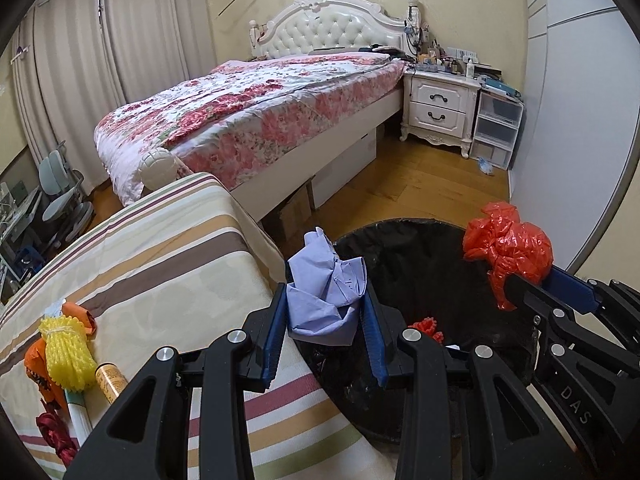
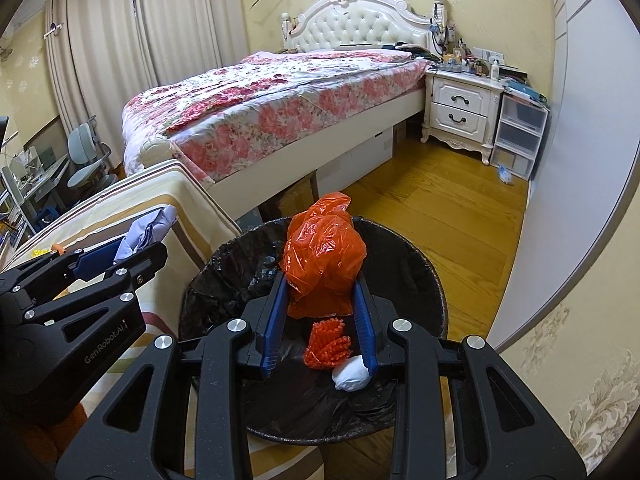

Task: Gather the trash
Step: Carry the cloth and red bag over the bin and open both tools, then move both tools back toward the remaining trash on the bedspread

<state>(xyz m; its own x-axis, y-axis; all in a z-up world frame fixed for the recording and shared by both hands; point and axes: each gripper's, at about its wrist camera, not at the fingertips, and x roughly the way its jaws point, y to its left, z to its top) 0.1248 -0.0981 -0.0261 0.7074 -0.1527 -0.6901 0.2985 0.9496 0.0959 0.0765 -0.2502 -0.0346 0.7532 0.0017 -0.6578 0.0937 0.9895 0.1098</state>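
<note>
Bedroom, bin (image 2: 432,280): L fingers (image 1: 326,276) grip blue paper (image 1: 324,292); R fingers (image 2: 322,280) grip orange bag (image 2: 324,256).

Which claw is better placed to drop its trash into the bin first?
Probably the right claw. Its orange plastic bag hangs over the middle of the black-lined bin. The left claw holds crumpled blue paper at the bin's near rim, beside the striped cover.
</note>
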